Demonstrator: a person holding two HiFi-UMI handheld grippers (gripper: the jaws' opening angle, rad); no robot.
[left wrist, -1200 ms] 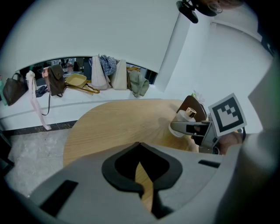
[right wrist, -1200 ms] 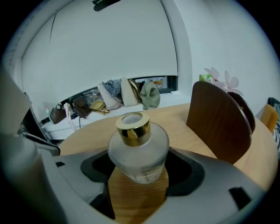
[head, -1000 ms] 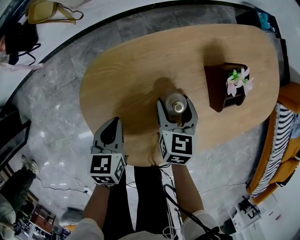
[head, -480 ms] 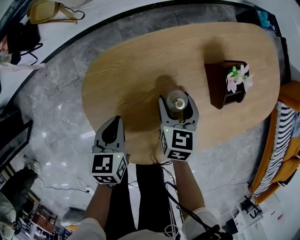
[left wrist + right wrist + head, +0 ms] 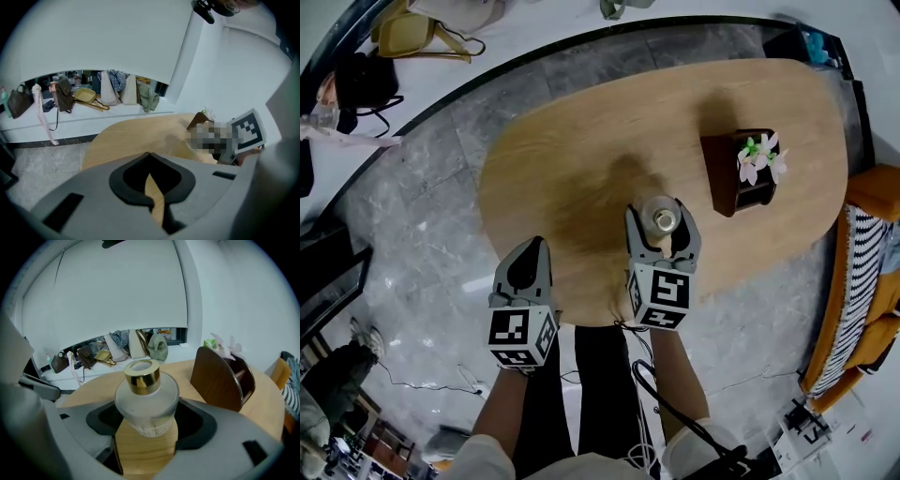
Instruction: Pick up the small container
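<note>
Status: grasp looks made, lift not confirmed.

- Right gripper (image 5: 660, 225): jaws partly closed around the small bottle (image 5: 147, 404), one on each side of its frosted body. In the right gripper view the gap between them matches the bottle's width, so the pads look in contact on both sides. Gold collar sticks up above the jaws, bottle upright.
- Bottle sits just right of centre in the head view, on the table (image 5: 572, 159). Its base appears to be down on the wood. No clear gap under it, so I'd call it not raised yet, but I can't be sure from these angles.
- Left gripper (image 5: 530, 253): jaws pressed together, only a thin slit of tabletop showing between them, nothing held. It's parked lower left of centre, at the table's near edge, well apart from the bottle.
- Wooden holder with flowers (image 5: 736, 173), upper right, is near the bottle but not touching.

Remaining: lift straight up. Frosted glass may be slick, so grip matters.
</note>
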